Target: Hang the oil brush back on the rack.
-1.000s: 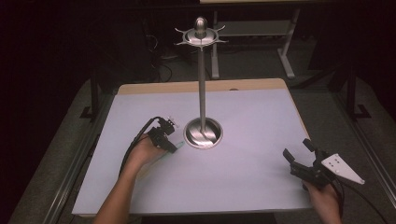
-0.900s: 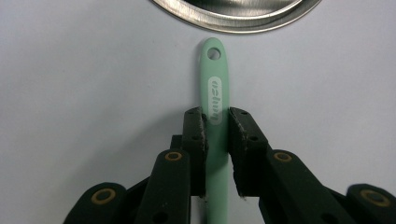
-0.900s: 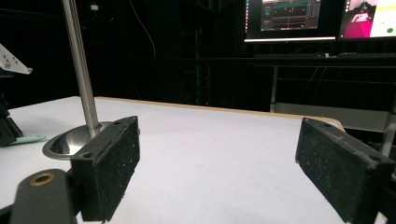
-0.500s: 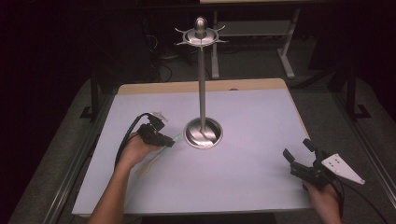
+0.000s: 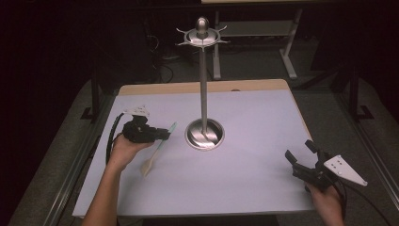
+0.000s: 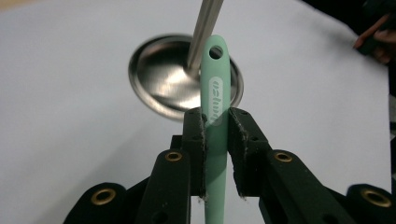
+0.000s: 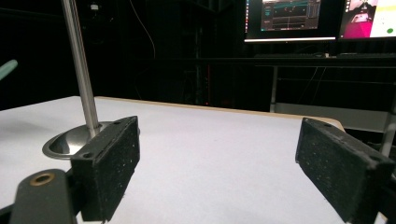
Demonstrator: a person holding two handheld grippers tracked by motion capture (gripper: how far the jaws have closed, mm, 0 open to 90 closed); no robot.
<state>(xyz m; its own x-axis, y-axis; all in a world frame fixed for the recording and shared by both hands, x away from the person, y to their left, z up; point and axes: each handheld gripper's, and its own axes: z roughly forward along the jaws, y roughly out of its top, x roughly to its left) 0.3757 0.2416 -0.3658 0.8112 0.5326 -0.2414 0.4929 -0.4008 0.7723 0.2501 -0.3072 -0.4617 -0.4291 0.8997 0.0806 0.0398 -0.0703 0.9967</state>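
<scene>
My left gripper (image 5: 159, 133) is shut on the mint-green handle of a utensil (image 5: 160, 147), left of the metal stand's round base (image 5: 204, 134). Its pale head (image 5: 148, 166) slants down toward the white mat. In the left gripper view both pads clamp the handle (image 6: 215, 93), and its holed tip points at the stand's base (image 6: 159, 79) and pole (image 6: 205, 23). The hooked crown (image 5: 202, 35) tops the pole. My right gripper (image 5: 301, 153) rests open at the mat's front right; between its wide-set jaws (image 7: 224, 163) there is nothing.
The white mat (image 5: 254, 108) covers a tan-edged table. The stand's pole (image 7: 81, 65) rises left of the right gripper's pads. Table legs (image 5: 287, 52) and cables stand in the dark behind. Monitors (image 7: 322, 18) glow beyond the far edge.
The left hand has drawn left and upward, away from the stand's base, carrying the green-handled utensil with it. The right hand has stayed put.
</scene>
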